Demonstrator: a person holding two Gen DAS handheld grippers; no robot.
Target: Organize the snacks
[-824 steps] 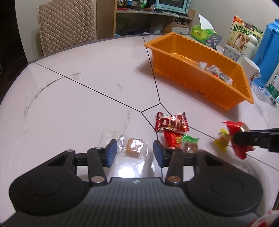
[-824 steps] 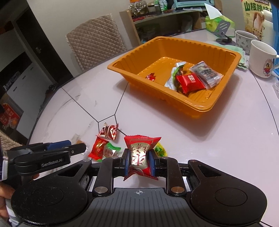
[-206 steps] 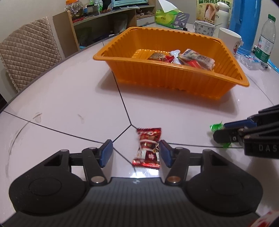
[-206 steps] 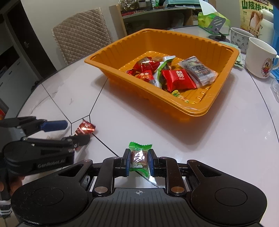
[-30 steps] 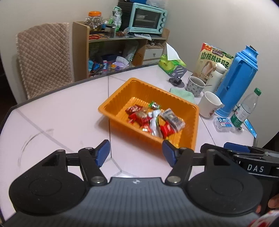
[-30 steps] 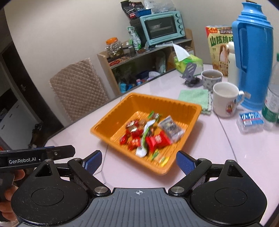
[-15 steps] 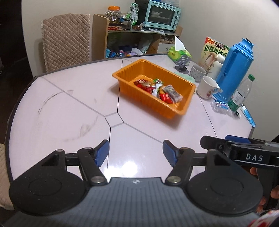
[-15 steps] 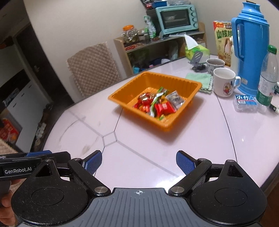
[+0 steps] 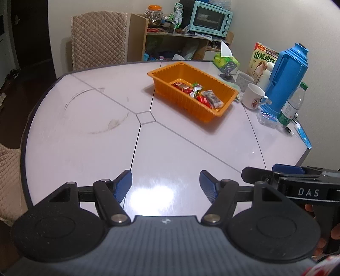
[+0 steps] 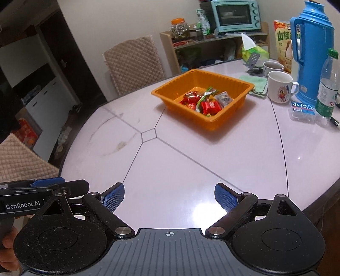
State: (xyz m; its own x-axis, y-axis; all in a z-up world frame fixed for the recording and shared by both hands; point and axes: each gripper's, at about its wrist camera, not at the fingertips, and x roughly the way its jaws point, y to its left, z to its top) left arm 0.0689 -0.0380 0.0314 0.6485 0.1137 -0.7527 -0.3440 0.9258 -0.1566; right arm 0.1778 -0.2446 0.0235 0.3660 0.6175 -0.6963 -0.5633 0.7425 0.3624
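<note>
An orange tray (image 9: 163,74) stands on the far half of the white table and holds several wrapped snacks (image 9: 196,94). The tray (image 10: 231,81) and the snacks (image 10: 204,100) also show in the right wrist view. My left gripper (image 9: 165,183) is open and empty, held above the near part of the table, far from the tray. My right gripper (image 10: 169,196) is open and empty beside it. The right gripper shows from the side in the left wrist view (image 9: 276,174), the left gripper in the right wrist view (image 10: 63,186). No snack lies on the bare table.
Right of the tray stand two mugs (image 10: 280,86), a blue thermos (image 10: 312,51), a water bottle (image 10: 327,85), a small packet (image 10: 302,108), a green cloth (image 10: 256,83) and a tissue box (image 10: 252,51). A quilted chair (image 9: 98,40) and a shelf with an oven (image 9: 210,19) stand behind.
Both grippers have drawn back and up from the tray, which now looks smaller and farther. Both stay open and empty.
</note>
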